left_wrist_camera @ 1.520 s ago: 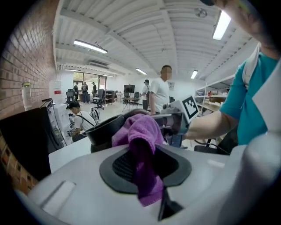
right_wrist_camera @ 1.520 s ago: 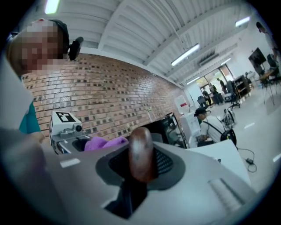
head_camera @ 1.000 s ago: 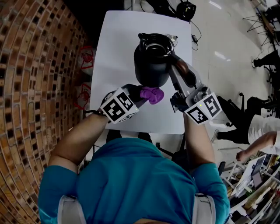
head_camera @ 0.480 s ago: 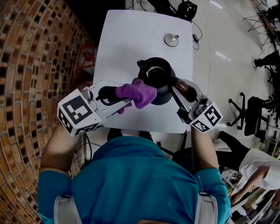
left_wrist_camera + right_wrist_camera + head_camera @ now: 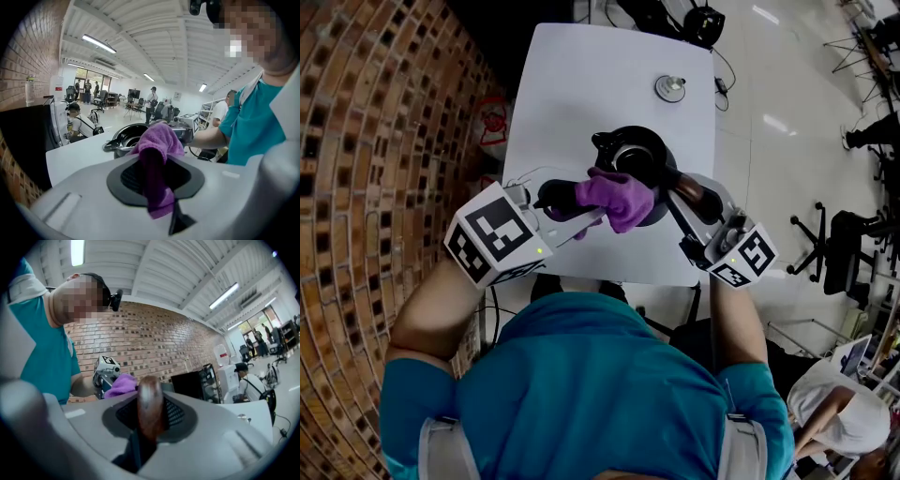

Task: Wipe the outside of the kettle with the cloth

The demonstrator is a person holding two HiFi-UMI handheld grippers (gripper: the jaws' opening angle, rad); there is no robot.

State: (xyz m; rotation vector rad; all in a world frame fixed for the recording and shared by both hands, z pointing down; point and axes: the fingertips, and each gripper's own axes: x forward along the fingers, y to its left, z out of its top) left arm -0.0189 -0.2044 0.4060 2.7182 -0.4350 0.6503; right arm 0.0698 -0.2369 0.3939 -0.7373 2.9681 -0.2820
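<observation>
Two hand-held tools are seen from above at a black kettle (image 5: 649,161), which stands upright with its mouth open near the middle of a white tabletop (image 5: 572,84). The left tool (image 5: 586,214) is pinched shut on a purple cloth (image 5: 619,197); in the left gripper view the cloth is shown hanging down between the jaws and bunched above them. The cloth is pressed against the near left side of the kettle's upper rim. The right tool (image 5: 680,208) is clamped on the kettle's brown handle (image 5: 698,190), and in the right gripper view the rounded wooden grip is seen held upright between the jaws. A small round lid (image 5: 670,87) lies on the tabletop behind the kettle, well apart from it.

Compared with a second ago, the left tool is raised: the cloth was then held low, beside the kettle's lower body near the front edge of the tabletop, and is now laid at the top. Since half a second ago, the cloth is shifted slightly to the right across the rim. The right tool's clamp on the handle is unchanged throughout.
</observation>
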